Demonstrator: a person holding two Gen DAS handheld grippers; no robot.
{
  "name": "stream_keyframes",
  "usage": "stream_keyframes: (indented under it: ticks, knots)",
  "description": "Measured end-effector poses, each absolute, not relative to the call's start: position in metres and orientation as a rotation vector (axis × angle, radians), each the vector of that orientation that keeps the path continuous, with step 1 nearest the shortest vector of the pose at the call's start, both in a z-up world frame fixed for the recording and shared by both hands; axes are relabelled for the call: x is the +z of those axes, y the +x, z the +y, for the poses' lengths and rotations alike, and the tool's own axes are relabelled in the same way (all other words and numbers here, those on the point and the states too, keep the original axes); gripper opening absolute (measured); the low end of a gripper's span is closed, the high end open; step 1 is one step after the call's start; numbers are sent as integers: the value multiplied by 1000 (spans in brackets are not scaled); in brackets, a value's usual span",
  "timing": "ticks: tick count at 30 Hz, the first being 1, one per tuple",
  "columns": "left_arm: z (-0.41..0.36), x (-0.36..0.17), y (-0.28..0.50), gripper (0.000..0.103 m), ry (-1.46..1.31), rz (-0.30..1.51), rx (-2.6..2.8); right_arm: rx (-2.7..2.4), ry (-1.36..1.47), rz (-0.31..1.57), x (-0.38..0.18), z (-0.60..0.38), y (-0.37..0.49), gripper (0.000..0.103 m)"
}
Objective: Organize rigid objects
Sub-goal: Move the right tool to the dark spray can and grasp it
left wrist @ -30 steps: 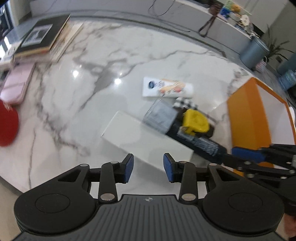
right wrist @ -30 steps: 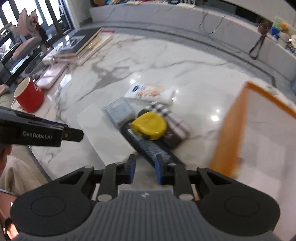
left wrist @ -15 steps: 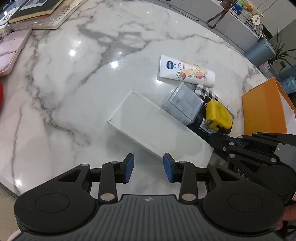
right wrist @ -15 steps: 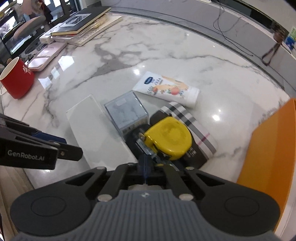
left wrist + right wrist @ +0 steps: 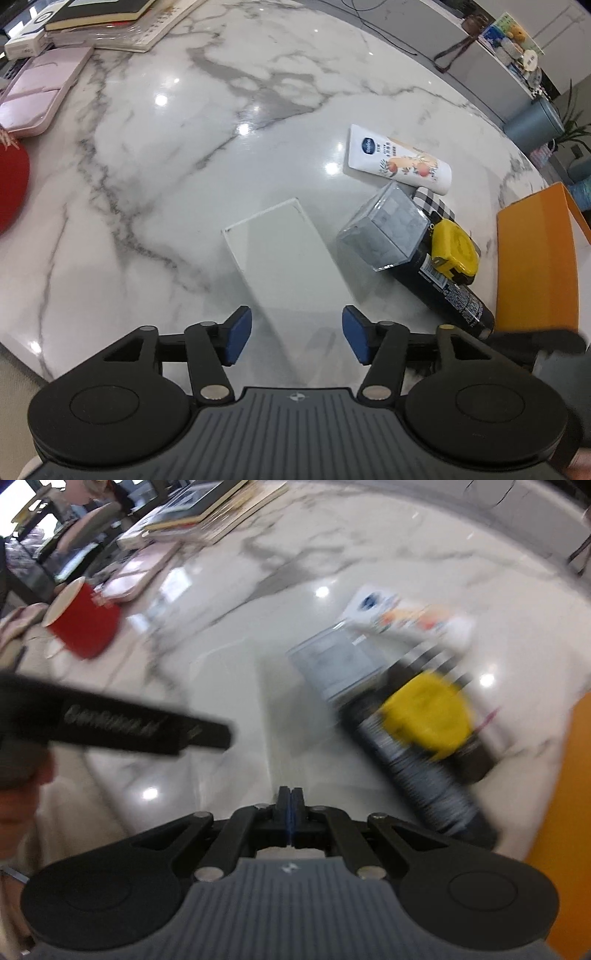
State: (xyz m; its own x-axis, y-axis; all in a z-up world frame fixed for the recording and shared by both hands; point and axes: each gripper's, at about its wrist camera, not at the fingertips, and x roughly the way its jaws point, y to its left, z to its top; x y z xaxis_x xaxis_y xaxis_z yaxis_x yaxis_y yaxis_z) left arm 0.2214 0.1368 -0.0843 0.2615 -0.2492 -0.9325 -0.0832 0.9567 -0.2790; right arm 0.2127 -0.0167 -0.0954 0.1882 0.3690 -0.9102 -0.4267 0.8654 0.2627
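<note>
Left wrist view: the left gripper [image 5: 293, 339] hangs over the near end of a flat white box [image 5: 284, 254] on the marble table [image 5: 147, 166], its jaws opening with nothing pressed between them. A clear box [image 5: 384, 230] of grey contents stands beside a black tube [image 5: 450, 291], a yellow tape measure [image 5: 453, 251] and an orange box [image 5: 532, 266].

Right wrist view, blurred: the right gripper [image 5: 290, 806] is closed and empty; the red mug [image 5: 83, 624] stands well apart.

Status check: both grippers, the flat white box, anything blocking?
Left gripper opening, empty, over white box. Right gripper shut, empty. Box flat on marble table, untouched. Clear cube and black can crowd its right edge.
</note>
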Motion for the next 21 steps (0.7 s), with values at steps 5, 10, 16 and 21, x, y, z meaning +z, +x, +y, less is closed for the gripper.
stream_keyframes:
  ticks: [5,10,16,21]
  knots:
    - [129,-85,222,78,-257,1304,-79,584,-71,1251,-95,-11,203,0]
    - [111,-89,229,83,-174,1301,-43,503,-141,1194,-80,-33,209,3]
    - [99,-98,235,84,-92,1309,-24,420,-285,1119,-68,-54,220,30]
    - [98,-97,232,82,-9,1327,-105,421,-332,1151,-80,-54,234,44]
